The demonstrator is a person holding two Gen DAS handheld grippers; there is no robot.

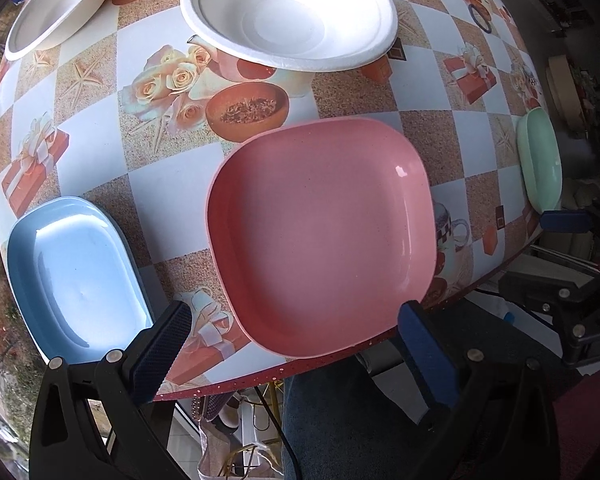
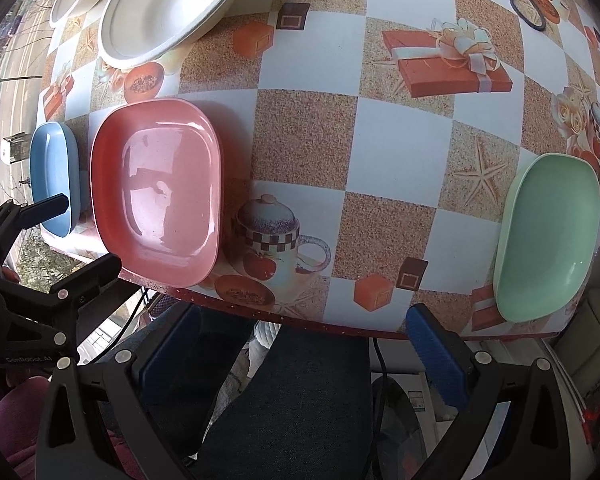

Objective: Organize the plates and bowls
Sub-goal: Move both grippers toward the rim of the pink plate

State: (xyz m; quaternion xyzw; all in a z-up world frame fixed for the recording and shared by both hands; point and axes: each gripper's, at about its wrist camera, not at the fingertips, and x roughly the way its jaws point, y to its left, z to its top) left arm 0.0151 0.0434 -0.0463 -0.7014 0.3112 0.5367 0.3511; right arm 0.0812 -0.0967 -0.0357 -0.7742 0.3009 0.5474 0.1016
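Left wrist view, items on the tabletop [image 1: 100, 168], which carries a checked cloth printed with gift boxes, roses and starfish:

1. Pink plate [image 1: 320, 240]: flat at the near edge, its near rim just over that edge. My left claw [image 1: 296, 344] sits before it, wide open and holding nothing; its fingers [image 1: 162, 352] stand either side of the plate's near rim, whether touching it I cannot tell.
2. Blue plate [image 1: 80, 280]: flat at the near left corner, just beside the pink plate, apart from it.
3. White bowl [image 1: 288, 12]: upright, toward the far edge, behind the pink plate.
4. Second white bowl [image 1: 56, 4]: at the far left, beside the first, its rim tilted up on one side.
5. Green plate [image 1: 540, 160]: at the right edge, well apart from the pink plate.

Right wrist view, same tabletop [image 2: 400, 140]:

6. My right claw [image 2: 300, 348]: wide open, empty, held off the near edge between the pink plate [image 2: 160, 188] and the green plate [image 2: 548, 240], above my trouser leg [image 2: 300, 400].
7. Green plate: near right corner, flat.
8. Black ring [image 2: 528, 10]: far right, on the cloth.
9. Left claw [image 2: 84, 236]: seen at the pink plate's near left rim, next to the blue plate [image 2: 54, 176].
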